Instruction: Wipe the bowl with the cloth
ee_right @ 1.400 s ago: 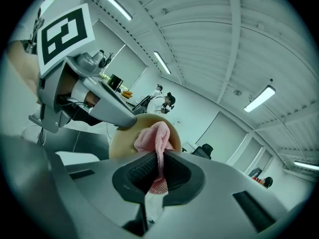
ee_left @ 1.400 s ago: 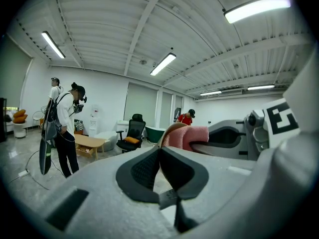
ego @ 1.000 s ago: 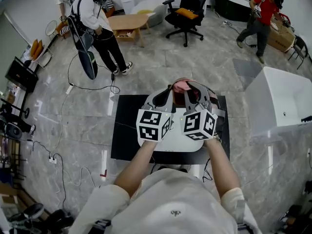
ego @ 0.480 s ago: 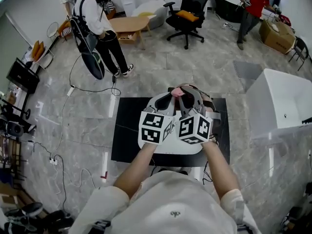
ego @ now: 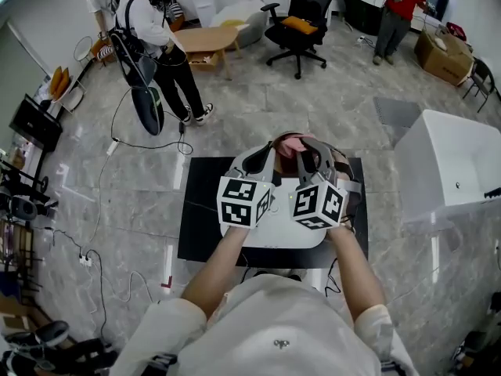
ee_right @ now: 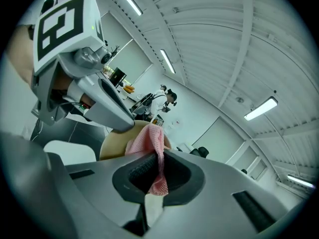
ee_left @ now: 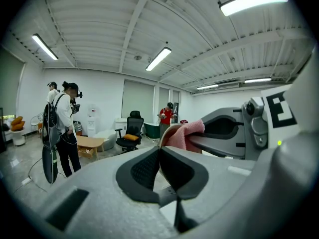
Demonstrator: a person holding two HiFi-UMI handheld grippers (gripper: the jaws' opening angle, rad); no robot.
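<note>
My left gripper (ee_left: 159, 156) is pinched almost closed on the rim of the tan bowl (ee_left: 167, 132) and holds it above the far edge of the white table (ego: 274, 229). My right gripper (ee_right: 153, 169) is clamped on the pink cloth (ee_right: 148, 139), which bunches against the bowl just past my jaws. Beyond, a person (ego: 153, 37) stands beside a wooden table (ego: 205, 36).

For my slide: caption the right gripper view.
Right gripper holds a pink cloth at the tan bowl; left gripper alongside.
</note>
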